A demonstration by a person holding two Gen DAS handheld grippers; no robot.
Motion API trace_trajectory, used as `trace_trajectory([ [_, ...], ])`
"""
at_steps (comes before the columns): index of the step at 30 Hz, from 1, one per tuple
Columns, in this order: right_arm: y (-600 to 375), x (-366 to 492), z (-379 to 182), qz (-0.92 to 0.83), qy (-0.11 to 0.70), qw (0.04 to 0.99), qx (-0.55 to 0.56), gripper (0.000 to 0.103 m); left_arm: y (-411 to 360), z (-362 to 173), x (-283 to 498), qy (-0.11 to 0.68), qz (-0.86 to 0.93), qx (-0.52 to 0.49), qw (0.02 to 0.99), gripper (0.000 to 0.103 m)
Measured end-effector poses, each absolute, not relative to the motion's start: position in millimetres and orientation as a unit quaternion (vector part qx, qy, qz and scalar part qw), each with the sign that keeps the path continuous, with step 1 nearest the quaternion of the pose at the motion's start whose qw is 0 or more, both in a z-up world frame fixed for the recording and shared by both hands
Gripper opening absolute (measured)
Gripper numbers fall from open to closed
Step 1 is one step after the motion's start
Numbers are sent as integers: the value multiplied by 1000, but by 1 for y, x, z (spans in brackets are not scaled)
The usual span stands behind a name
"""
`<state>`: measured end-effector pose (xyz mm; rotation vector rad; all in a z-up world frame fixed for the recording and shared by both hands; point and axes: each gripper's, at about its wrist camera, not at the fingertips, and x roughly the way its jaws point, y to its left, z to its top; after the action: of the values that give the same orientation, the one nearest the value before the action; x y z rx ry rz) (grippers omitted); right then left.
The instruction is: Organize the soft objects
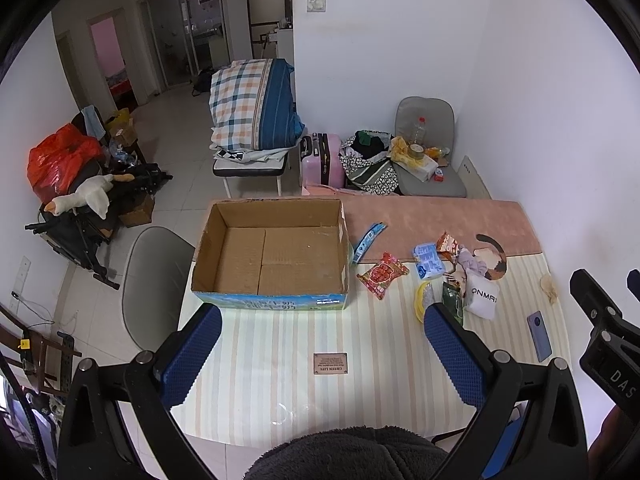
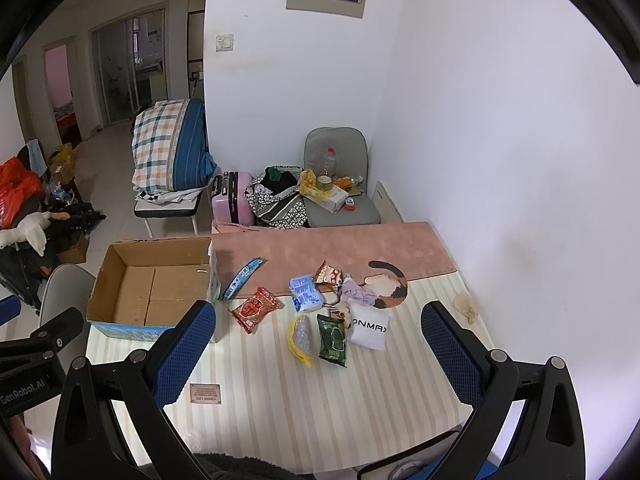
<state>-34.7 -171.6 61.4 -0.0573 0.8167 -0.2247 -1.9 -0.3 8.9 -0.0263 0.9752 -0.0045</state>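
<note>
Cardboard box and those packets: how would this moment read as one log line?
cardboard box: empty, open | packets: loose on table, right of box | left gripper: jaws open, holding nothing | right gripper: jaws open, holding nothing

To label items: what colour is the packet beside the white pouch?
Dark green packet; the right wrist view shows it best.

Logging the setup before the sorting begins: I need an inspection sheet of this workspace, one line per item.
Surface: table under a striped cloth, pink mat along its far edge.
Job's things: open cardboard box, nothing inside; red snack packet, blue tissue pack, green pouch, white pouch, lilac cloth lie loose to its right.
Clutter: phone, crumpled tissue.
Grippers: left hand-held gripper and right hand-held gripper both open, holding nothing, above the table.
Cables: nothing seen on the table.
Surroundings: grey chair with clutter, pink suitcase, folded bedding.
</note>
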Motion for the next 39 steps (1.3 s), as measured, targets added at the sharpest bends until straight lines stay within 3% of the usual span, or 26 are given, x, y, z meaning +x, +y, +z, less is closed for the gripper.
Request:
trace_trajectory([
  [27, -178, -41, 44, -92, 417, 904, 4, 103, -2, -2, -3, 477, 1, -8, 879, 103],
  [33, -235, -4, -2, -127, 464, 875, 51, 103, -17, -38, 41, 503, 13, 17, 864, 103],
  [39, -294, 55, -103, -135, 560, 815, 70, 103, -55, -115, 110, 555, 2, 82, 828, 103],
])
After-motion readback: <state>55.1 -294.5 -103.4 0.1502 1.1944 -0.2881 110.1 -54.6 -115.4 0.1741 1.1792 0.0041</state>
